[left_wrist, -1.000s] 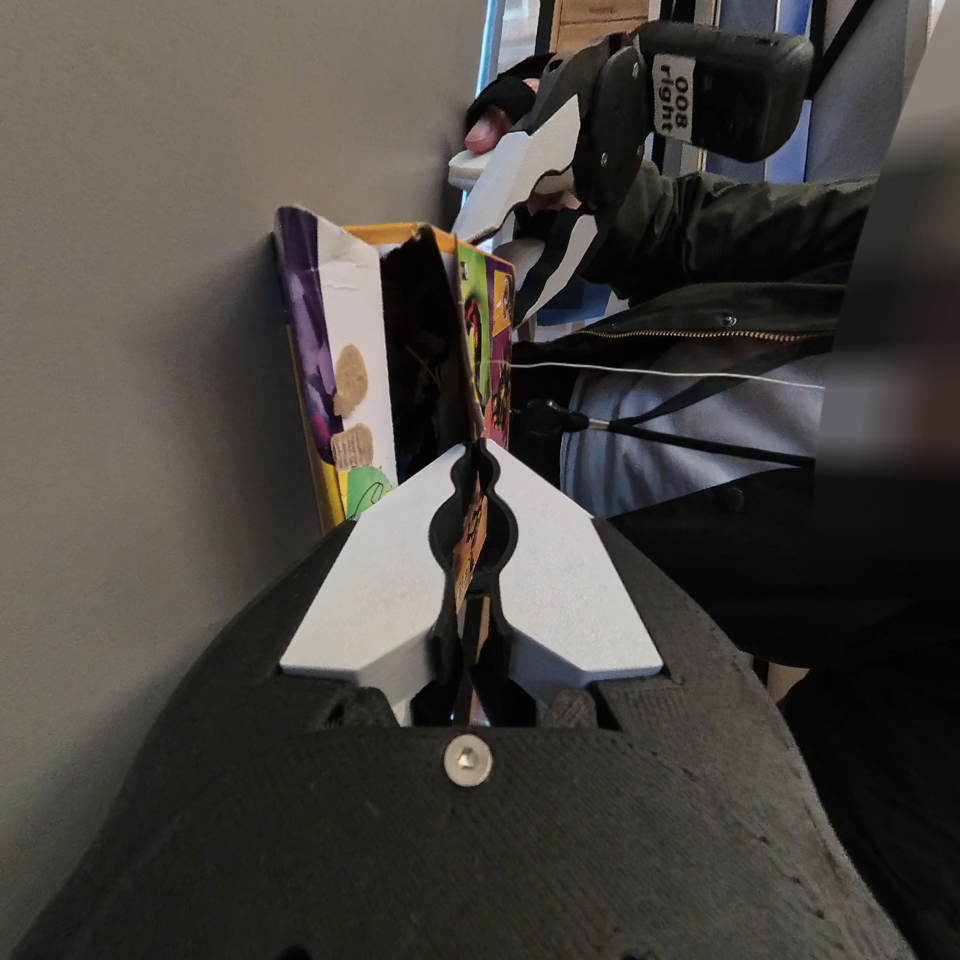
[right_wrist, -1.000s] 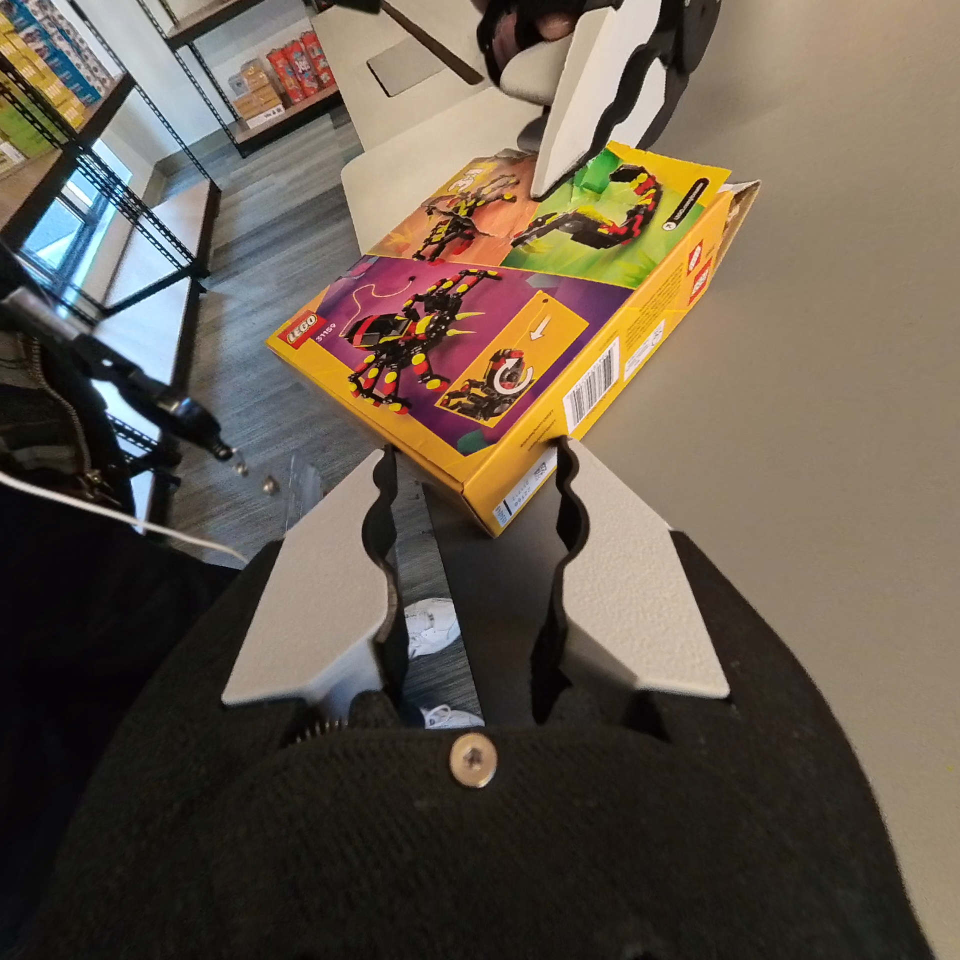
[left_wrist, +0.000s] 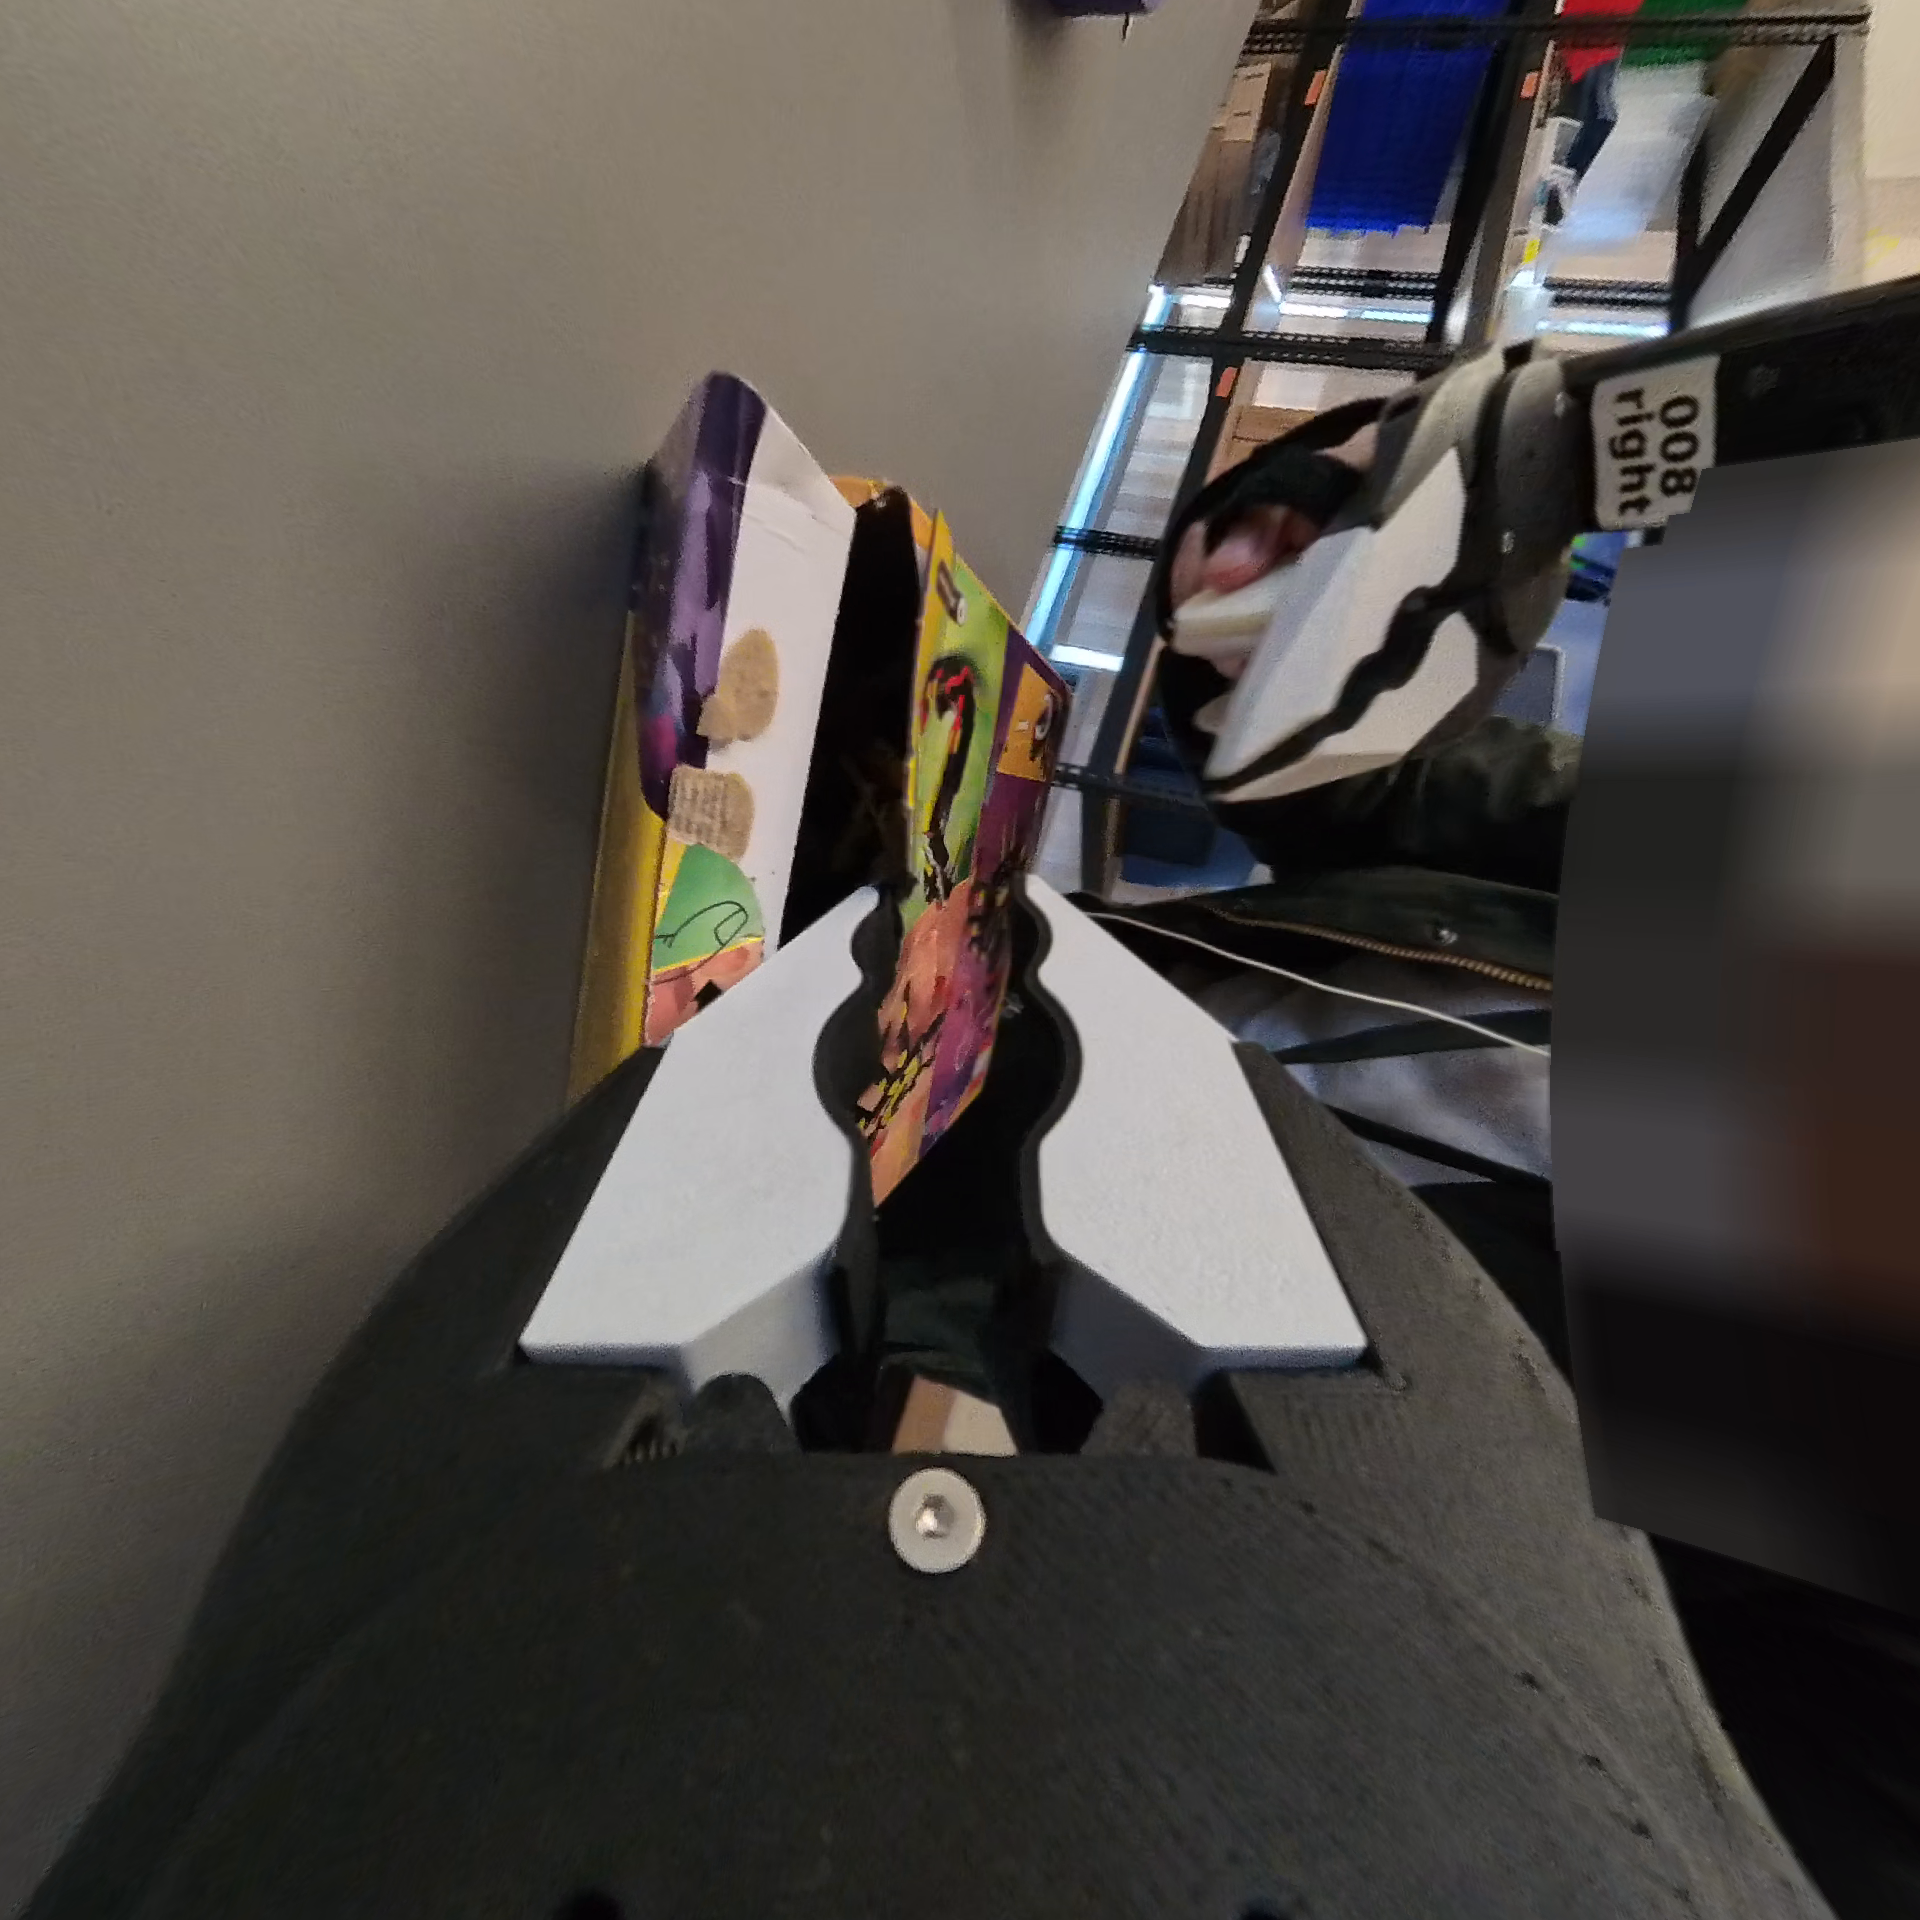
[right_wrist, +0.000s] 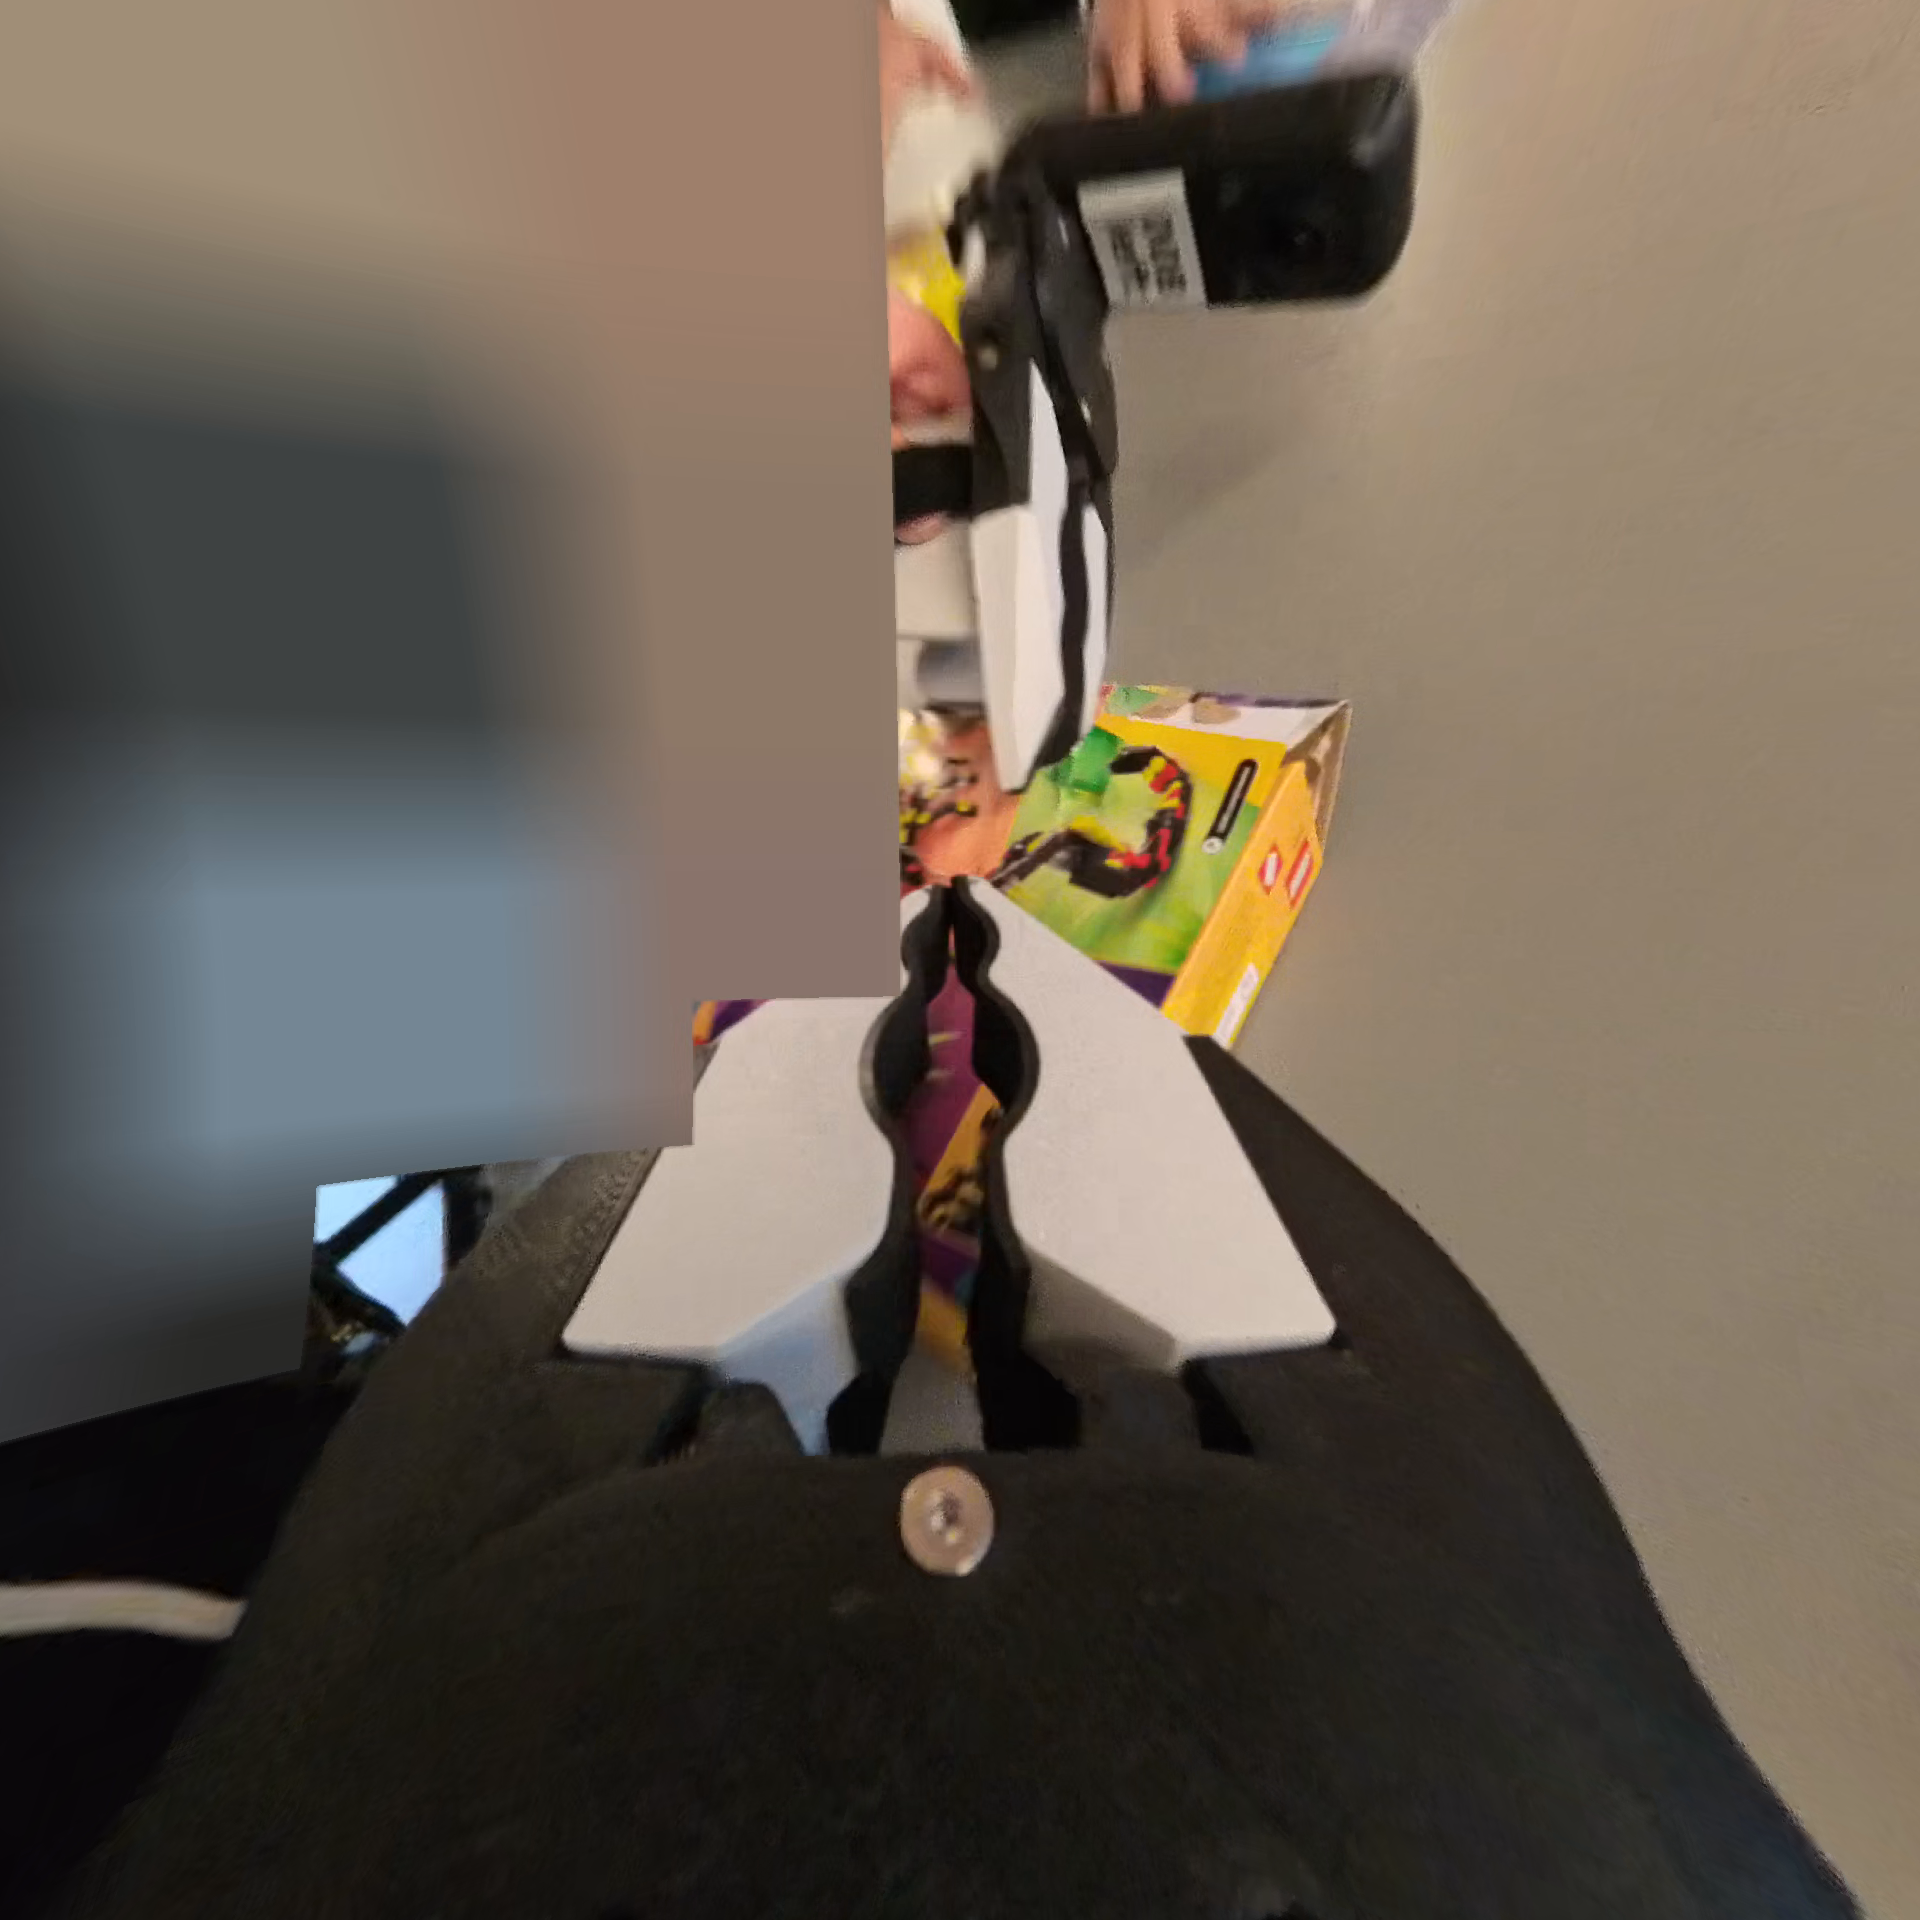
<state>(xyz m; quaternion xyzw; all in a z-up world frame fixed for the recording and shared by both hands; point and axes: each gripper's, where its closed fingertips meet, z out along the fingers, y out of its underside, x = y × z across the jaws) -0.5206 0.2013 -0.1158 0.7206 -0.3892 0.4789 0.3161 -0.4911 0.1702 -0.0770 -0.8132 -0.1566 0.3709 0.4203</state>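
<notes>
Two hand-held grippers: left (left_wrist: 951, 904) spread around the toy box's (left_wrist: 971, 727) flap, right (right_wrist: 951, 896) pinched together, empty.

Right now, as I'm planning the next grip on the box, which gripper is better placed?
Left, probably. The left gripper straddles the box wall at its open end, jaws apart. The right gripper is shut on nothing and clear of the box.

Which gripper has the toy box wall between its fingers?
The left gripper: the toy box wall runs through its jaws; the right gripper is shut, empty.
</notes>
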